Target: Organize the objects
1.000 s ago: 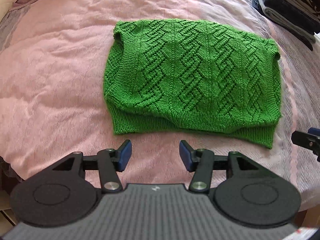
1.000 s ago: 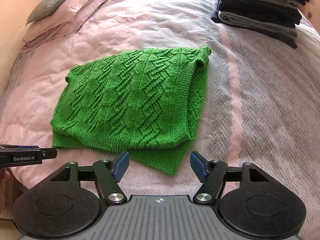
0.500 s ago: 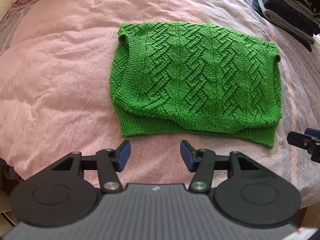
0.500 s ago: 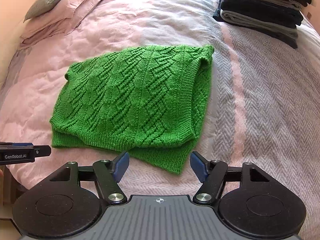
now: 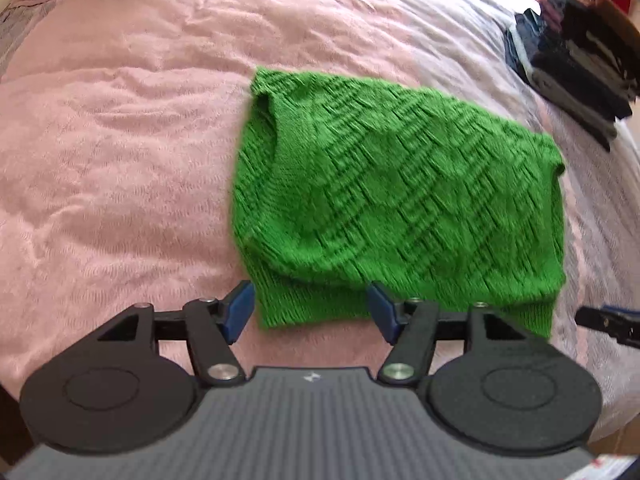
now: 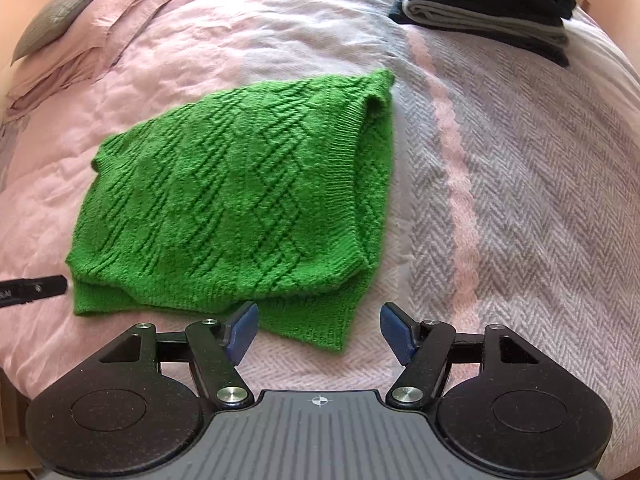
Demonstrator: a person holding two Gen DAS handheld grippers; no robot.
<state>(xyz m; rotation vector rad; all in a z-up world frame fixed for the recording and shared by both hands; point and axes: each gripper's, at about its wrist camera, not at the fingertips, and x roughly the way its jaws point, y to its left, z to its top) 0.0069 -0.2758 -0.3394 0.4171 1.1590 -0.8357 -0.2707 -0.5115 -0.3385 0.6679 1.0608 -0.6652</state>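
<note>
Folded green knit sweater lies flat on bed, near bed's near edge, part on pink quilt, part on grey herringbone blanket. Left gripper over sweater's near-left corner: fingers opening, ribbed hem between them, pads not pressing it. Right gripper over near-right corner: fingers spread wide, holding nothing. Stack of dark folded clothes at bed's far right corner.

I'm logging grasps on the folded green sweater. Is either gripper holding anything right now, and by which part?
Nothing is held. The left gripper, jaws opening, straddles the green sweater's near hem corner without pressing it; the right gripper is open at the other hem corner.
</note>
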